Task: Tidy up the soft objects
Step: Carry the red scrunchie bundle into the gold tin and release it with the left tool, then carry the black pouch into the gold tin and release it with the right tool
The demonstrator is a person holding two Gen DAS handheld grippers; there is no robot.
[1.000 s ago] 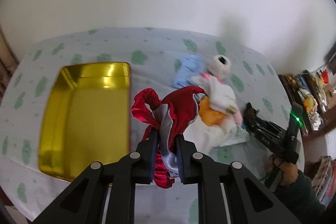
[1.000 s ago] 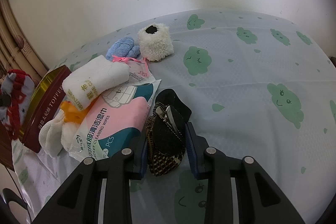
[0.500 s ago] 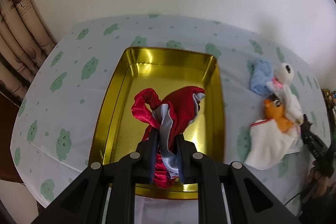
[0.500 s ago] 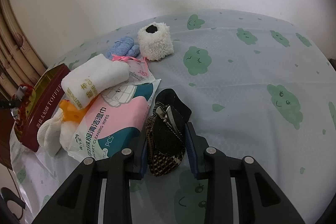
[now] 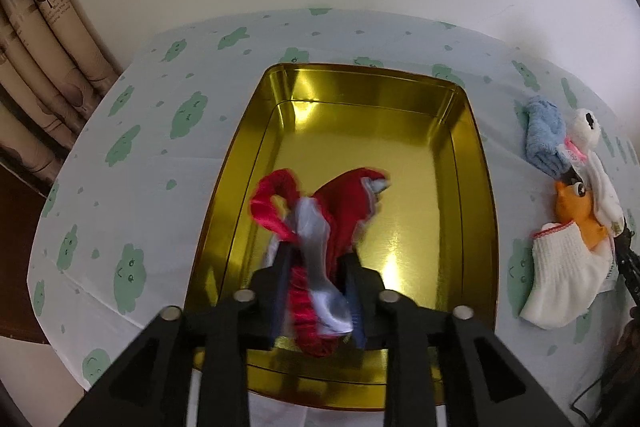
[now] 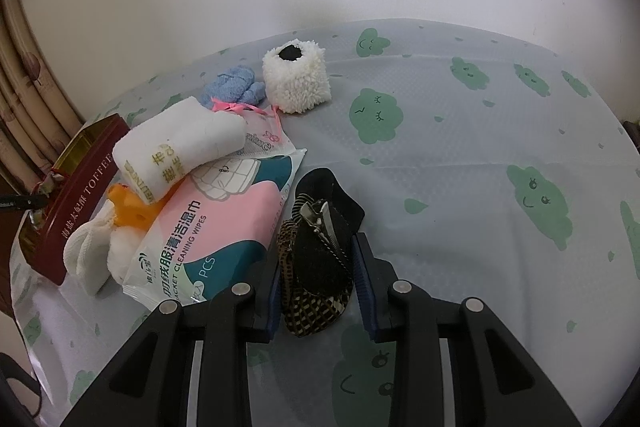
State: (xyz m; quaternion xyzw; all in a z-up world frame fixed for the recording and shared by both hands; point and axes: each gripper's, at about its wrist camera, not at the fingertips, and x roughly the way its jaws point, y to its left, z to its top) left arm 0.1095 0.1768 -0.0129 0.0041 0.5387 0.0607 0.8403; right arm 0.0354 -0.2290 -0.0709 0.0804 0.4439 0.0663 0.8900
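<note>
My left gripper [image 5: 318, 291] hangs over the gold tin tray [image 5: 464, 163]. Its jaws have spread apart, and the red and silver satin cloth [image 5: 340, 203] sits loosely between them, blurred. My right gripper [image 6: 318, 279] holds a black and checkered pouch [image 6: 320, 259] between its jaws, resting on the table. A pile lies beside it: a pink wipes pack [image 6: 216, 223], a white towel roll [image 6: 176, 147], a blue cloth [image 6: 234, 89], a fluffy white plush [image 6: 298, 77], an orange toy [image 6: 128, 207] and a white sock [image 6: 86, 255].
The table wears a pale cloth with green cloud prints [image 6: 460, 147]. The tray's red side [image 6: 76, 211] shows at the left in the right wrist view. Curtains [image 5: 36, 75] hang at the left. A white wall stands behind.
My left gripper went lower over the tray and its jaws opened around the red cloth, which is slipping down. The right gripper has not moved.
</note>
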